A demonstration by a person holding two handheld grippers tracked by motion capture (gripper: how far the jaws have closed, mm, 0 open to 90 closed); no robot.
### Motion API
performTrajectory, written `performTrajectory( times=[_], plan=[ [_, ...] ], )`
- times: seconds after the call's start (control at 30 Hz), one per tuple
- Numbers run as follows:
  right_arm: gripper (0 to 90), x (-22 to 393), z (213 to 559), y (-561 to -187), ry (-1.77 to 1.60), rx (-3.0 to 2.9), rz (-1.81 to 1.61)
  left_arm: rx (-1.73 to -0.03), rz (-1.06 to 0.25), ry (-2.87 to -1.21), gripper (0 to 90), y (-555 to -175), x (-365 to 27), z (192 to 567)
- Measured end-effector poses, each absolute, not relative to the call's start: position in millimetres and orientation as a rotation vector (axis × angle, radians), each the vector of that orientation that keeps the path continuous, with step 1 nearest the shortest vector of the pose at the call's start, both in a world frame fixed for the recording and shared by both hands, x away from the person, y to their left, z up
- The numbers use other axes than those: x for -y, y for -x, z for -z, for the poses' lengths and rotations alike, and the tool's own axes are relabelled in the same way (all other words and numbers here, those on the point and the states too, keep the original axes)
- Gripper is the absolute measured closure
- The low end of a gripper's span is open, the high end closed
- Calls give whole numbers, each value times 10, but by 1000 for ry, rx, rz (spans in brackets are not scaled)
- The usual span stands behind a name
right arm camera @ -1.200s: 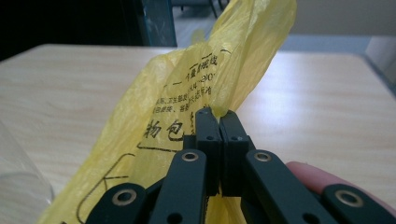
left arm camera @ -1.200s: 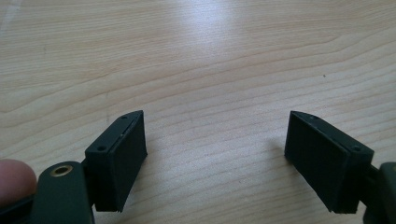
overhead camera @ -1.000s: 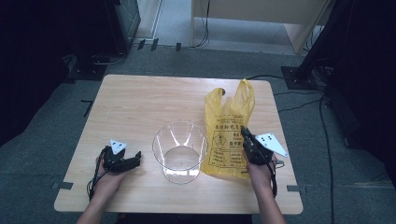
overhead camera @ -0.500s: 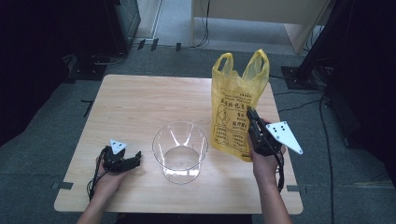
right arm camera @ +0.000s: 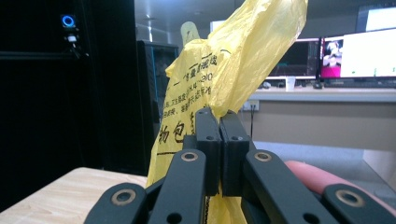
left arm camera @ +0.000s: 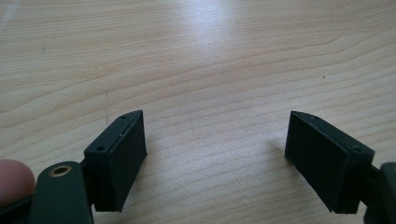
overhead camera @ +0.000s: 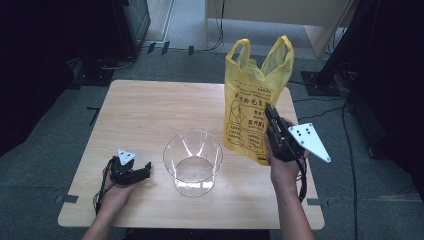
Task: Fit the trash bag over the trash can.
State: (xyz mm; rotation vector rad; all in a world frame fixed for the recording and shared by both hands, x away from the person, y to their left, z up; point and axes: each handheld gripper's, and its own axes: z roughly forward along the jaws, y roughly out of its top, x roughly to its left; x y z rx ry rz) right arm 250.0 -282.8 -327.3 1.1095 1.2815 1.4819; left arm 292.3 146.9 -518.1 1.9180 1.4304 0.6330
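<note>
A yellow plastic bag (overhead camera: 254,100) with black print hangs upright above the table's right side, its two handles on top. My right gripper (overhead camera: 270,112) is shut on the bag's right edge and holds it off the wood. In the right gripper view the black pads (right arm camera: 221,144) pinch the yellow plastic bag (right arm camera: 224,79) between them. A clear glass bowl (overhead camera: 193,161) stands at the table's middle front. My left gripper (overhead camera: 144,170) rests on the table at the front left, pointing toward the bowl, open. In the left gripper view its pads (left arm camera: 122,156) stand wide apart over bare wood.
The wooden table (overhead camera: 155,110) has bare room at the back and left. Its right edge lies just beyond my right hand. Dark cabinets, cables and a wooden desk (overhead camera: 280,10) stand on the floor behind the table.
My right gripper has risen with the bag, which went from lying flat on the table to hanging upright above it. The left gripper stayed in place.
</note>
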Motion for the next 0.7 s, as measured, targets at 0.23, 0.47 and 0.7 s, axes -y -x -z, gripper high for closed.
performTrajectory(
  times=[0.23, 0.47, 0.7],
  plan=[
    [889, 2731, 3008, -2426, -1036, -1252, -1523, -1436, -635, -1918, 198, -2925, -1476, 5179],
    [889, 2631, 2831, -2383, -982, -1239, -1560, -1455, -642, -1852, 192, -2921, -1516, 5168],
    [889, 2537, 2701, -2329, -938, -1237, -1603, -1412, -699, -1738, 192, -2865, -1521, 5061]
  ],
)
